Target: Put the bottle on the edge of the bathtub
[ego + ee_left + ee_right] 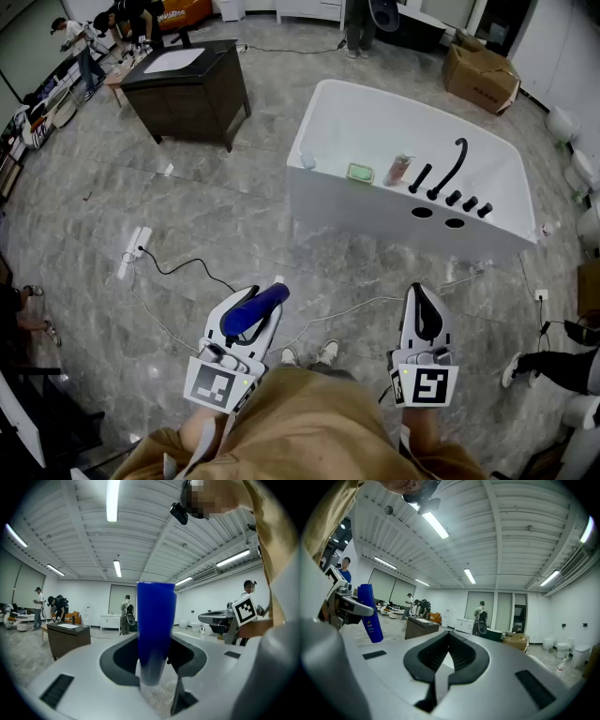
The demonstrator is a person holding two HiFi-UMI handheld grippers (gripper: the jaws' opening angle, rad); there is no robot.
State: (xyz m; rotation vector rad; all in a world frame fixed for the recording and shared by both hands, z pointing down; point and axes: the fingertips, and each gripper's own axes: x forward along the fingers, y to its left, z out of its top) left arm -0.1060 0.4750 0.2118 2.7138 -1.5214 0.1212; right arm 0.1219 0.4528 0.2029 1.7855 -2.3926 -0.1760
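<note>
A dark blue bottle (246, 316) lies level between the jaws of my left gripper (262, 302), which is shut on it, low in the head view above the marble floor. In the left gripper view the blue bottle (156, 620) fills the gap of the left gripper (154, 665). My right gripper (427, 314) hangs beside it, shut and holding nothing; in the right gripper view the right gripper (449, 654) has its pads together, and the blue bottle (370, 613) shows at far left. The white bathtub (375, 202) stands well ahead, a few steps away.
On the tub's near edge stand a black faucet (450, 169), a green soap dish (360, 172) and a pinkish bottle (397, 171). A dark vanity cabinet (192, 89) stands far left. A power strip (134, 246) and cables lie on the floor. A cardboard box (480, 77) sits beyond the tub.
</note>
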